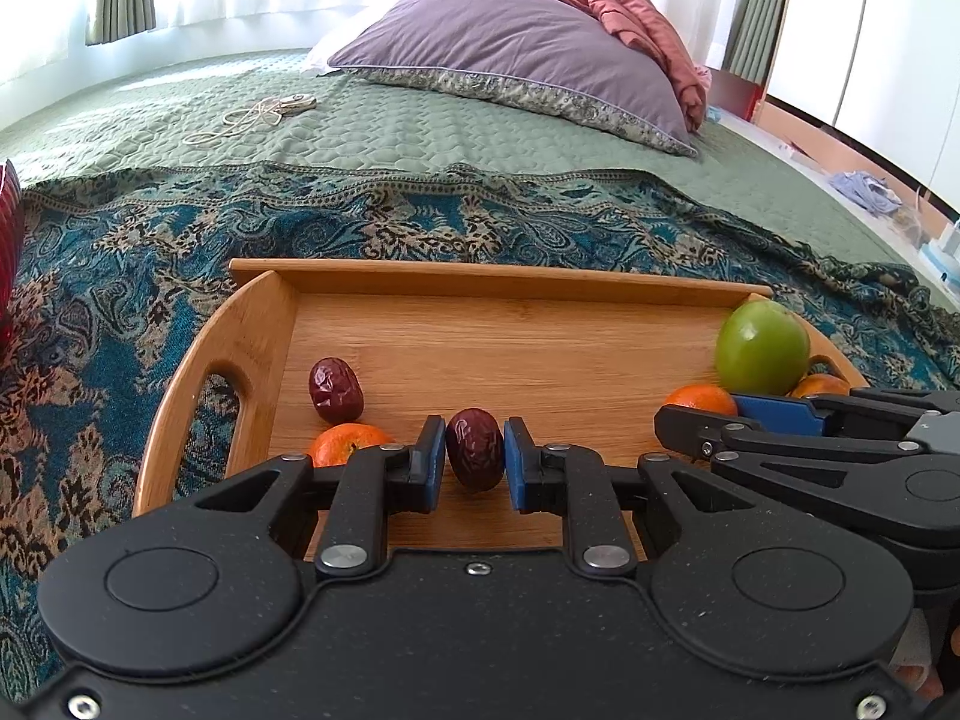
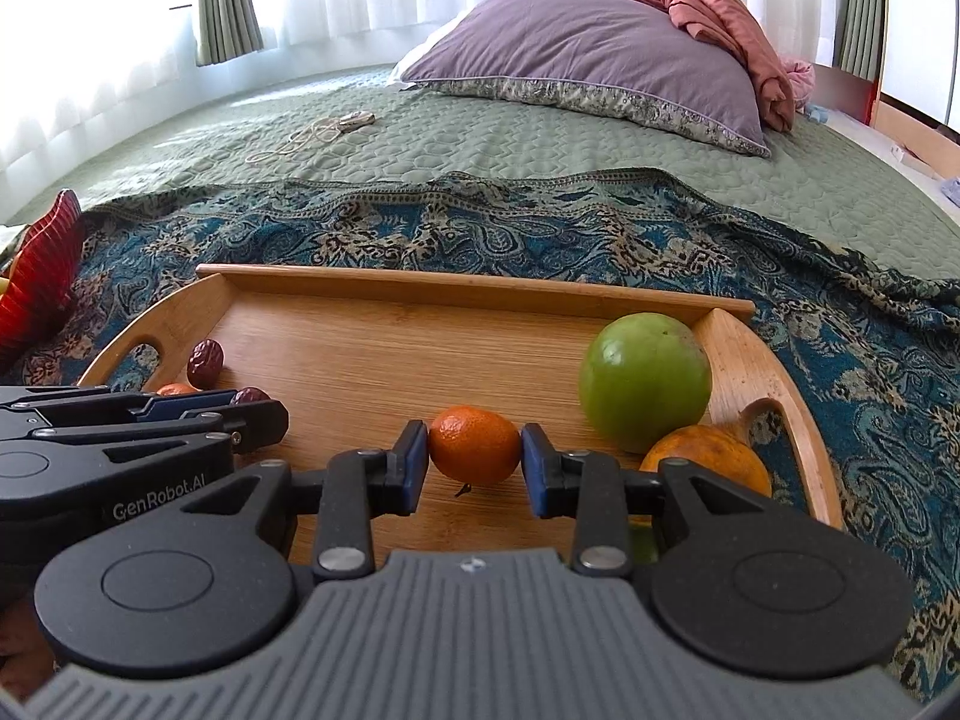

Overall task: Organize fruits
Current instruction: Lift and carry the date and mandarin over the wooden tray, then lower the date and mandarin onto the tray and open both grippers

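A wooden tray (image 1: 480, 276) (image 2: 468, 288) lies on a patterned cloth on the bed. My left gripper (image 1: 475, 450) is shut on a dark red date (image 1: 475, 447) just above the tray floor. A second date (image 1: 335, 389) (image 2: 205, 362) and a small orange (image 1: 348, 443) lie at the tray's left end. My right gripper (image 2: 475, 449) is shut on a small orange (image 2: 475, 445). A green apple (image 2: 645, 379) (image 1: 761, 348) and a larger orange (image 2: 705, 456) sit at the tray's right end. Each gripper shows at the edge of the other's view.
A red ribbed bowl (image 2: 42, 276) (image 1: 9, 240) stands left of the tray on the patterned cloth (image 2: 480, 222). Further back lie a purple pillow (image 1: 516, 54), a pink blanket (image 2: 720, 6) and a coiled cord (image 1: 258, 114) on the green quilt.
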`<state>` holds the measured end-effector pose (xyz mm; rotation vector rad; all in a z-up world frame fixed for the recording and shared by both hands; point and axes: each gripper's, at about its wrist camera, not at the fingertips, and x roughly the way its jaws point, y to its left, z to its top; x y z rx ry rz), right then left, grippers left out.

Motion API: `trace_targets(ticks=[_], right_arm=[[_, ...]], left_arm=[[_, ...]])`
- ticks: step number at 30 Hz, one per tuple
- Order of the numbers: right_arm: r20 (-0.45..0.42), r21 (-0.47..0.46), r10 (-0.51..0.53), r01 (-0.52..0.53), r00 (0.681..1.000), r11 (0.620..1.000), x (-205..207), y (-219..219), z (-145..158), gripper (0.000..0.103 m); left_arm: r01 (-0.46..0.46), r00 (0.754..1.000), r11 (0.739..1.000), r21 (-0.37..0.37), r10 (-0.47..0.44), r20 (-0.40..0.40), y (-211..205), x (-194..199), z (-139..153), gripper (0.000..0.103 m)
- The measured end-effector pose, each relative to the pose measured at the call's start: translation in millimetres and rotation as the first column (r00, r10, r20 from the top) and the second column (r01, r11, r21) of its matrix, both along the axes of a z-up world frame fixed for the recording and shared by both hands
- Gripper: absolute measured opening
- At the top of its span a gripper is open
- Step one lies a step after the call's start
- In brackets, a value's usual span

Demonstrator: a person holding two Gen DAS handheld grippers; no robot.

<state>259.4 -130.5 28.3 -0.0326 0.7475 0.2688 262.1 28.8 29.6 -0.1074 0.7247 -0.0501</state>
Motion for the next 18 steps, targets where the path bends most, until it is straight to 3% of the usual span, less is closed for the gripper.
trace_targets(ticks=[18], right_arm=[[0.003, 0.002, 0.0, 0.0, 1.0, 1.0, 2.4, -0.1, 0.0, 0.043]], left_arm=[[0.006, 1.0, 1.0, 0.027, -0.007, 0.013, -2.5, -0.8, -0.7, 0.02]])
